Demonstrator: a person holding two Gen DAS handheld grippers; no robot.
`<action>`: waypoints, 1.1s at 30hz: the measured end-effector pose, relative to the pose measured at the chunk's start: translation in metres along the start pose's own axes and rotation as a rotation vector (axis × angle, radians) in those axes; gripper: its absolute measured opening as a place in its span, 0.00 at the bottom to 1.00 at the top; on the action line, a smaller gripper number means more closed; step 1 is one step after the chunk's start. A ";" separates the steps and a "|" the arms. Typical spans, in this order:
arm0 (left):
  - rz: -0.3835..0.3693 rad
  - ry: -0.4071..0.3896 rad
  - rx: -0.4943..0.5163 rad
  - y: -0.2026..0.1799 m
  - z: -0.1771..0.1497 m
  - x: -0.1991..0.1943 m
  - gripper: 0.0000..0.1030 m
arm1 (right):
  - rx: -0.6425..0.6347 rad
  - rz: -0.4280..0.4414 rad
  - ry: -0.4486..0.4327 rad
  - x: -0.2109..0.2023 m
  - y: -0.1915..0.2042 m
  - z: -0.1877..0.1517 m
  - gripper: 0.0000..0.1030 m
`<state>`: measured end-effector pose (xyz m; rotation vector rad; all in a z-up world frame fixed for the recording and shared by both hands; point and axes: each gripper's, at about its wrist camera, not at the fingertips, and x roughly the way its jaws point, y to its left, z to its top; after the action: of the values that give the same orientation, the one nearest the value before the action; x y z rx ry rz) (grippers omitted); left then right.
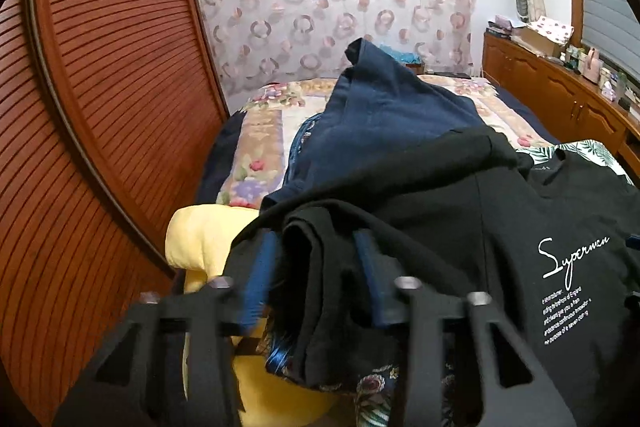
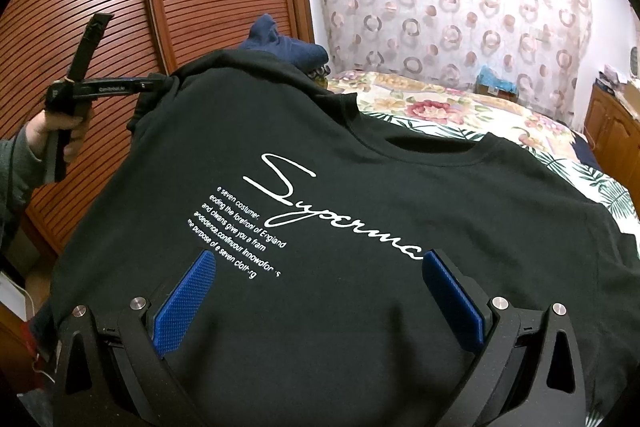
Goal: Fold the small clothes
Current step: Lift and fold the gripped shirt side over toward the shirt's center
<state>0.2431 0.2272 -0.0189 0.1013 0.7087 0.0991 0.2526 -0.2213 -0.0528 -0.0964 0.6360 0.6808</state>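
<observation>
A black T-shirt (image 2: 340, 131) with white script lettering lies spread front-up on a heap of clothes on the bed. My left gripper (image 1: 316, 243) is shut on a bunched fold of the shirt's sleeve (image 1: 320, 267), black cloth filling the gap between the blue pads (image 1: 260, 275). In the right wrist view the left gripper (image 2: 154, 81) holds that shoulder corner up at the shirt's far left, a person's hand (image 2: 60, 131) on its handle. My right gripper (image 2: 320, 259) stands open, wide, low over the shirt's chest print, with nothing pinched.
A navy garment (image 1: 380, 107) is heaped behind the shirt, a yellow cloth (image 1: 200, 239) lies at its left. The floral bedcover (image 2: 440, 103) stretches beyond. Louvred wooden wardrobe doors (image 1: 100, 107) stand close on the left, a wooden dresser (image 1: 560, 87) on the right.
</observation>
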 end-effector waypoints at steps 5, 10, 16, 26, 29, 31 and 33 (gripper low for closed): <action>0.018 -0.008 0.010 -0.002 0.003 -0.003 0.05 | 0.007 0.004 0.004 0.001 -0.002 0.000 1.00; -0.007 -0.108 -0.002 -0.009 0.013 -0.036 0.05 | 0.008 0.006 0.005 0.000 -0.004 0.000 1.00; -0.135 -0.209 0.078 -0.060 0.035 -0.090 0.05 | 0.010 -0.002 0.003 -0.001 -0.006 0.000 1.00; -0.371 -0.152 0.209 -0.168 0.026 -0.101 0.22 | 0.078 -0.053 -0.036 -0.027 -0.028 -0.002 1.00; -0.369 -0.135 0.215 -0.171 0.014 -0.099 0.36 | 0.089 -0.066 -0.041 -0.032 -0.030 -0.002 1.00; -0.363 -0.113 0.203 -0.167 0.004 -0.096 0.42 | 0.090 -0.069 -0.043 -0.032 -0.029 -0.002 1.00; -0.349 -0.082 0.191 -0.163 -0.005 -0.091 0.46 | 0.086 -0.069 -0.042 -0.030 -0.026 -0.002 1.00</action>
<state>0.1801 0.0548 0.0150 0.1619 0.6430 -0.3062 0.2494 -0.2590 -0.0402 -0.0245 0.6183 0.5864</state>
